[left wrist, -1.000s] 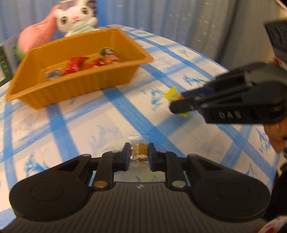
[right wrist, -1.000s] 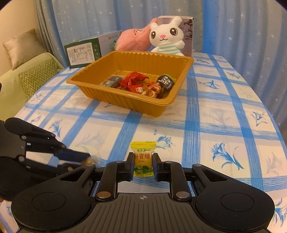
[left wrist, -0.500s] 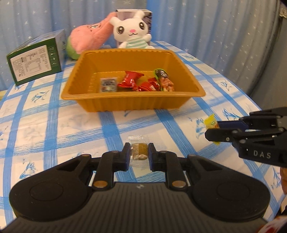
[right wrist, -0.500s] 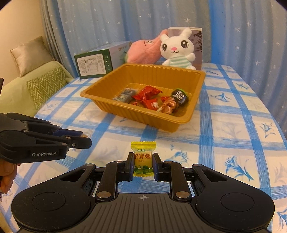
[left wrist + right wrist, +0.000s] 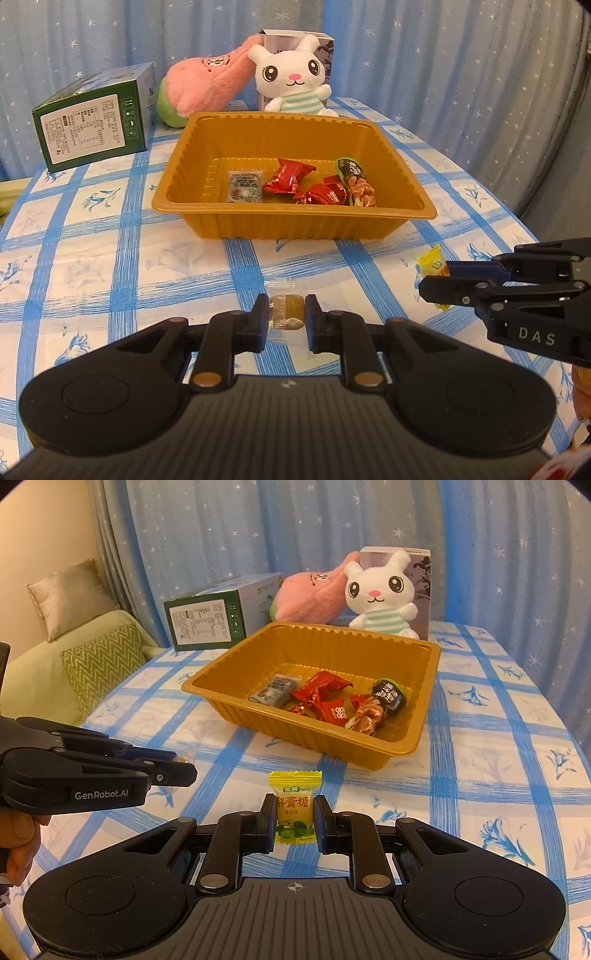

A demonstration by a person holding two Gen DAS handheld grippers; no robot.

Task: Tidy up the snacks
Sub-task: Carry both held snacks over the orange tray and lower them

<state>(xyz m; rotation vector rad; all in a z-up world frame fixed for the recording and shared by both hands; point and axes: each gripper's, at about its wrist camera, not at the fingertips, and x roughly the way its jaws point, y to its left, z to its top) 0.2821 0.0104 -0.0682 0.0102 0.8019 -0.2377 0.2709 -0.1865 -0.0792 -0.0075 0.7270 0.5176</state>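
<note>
A home, a living room by the look of it: round table (image 5: pixel 498 716) under a blue-checked cloth, starry blue curtains (image 5: pixel 229 535) close behind, a green sofa (image 5: pixel 48 672) with cushions (image 5: pixel 70 596) (one plain, one zigzag-patterned), plush toys (image 5: pixel 291 79) and a green box (image 5: pixel 92 122) sharing the tabletop with an orange snack tray (image 5: pixel 192 155).

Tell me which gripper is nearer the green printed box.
Left. The left gripper sits on the green printed box's side of the table; the right gripper is farther across.

tray (image 5: pixel 229 218): amber | tablecloth (image 5: pixel 92 258): white, blue checks | candy (image 5: pixel 294 805): yellow | curtain (image 5: pixel 221 528): blue, seemingly starred
</note>
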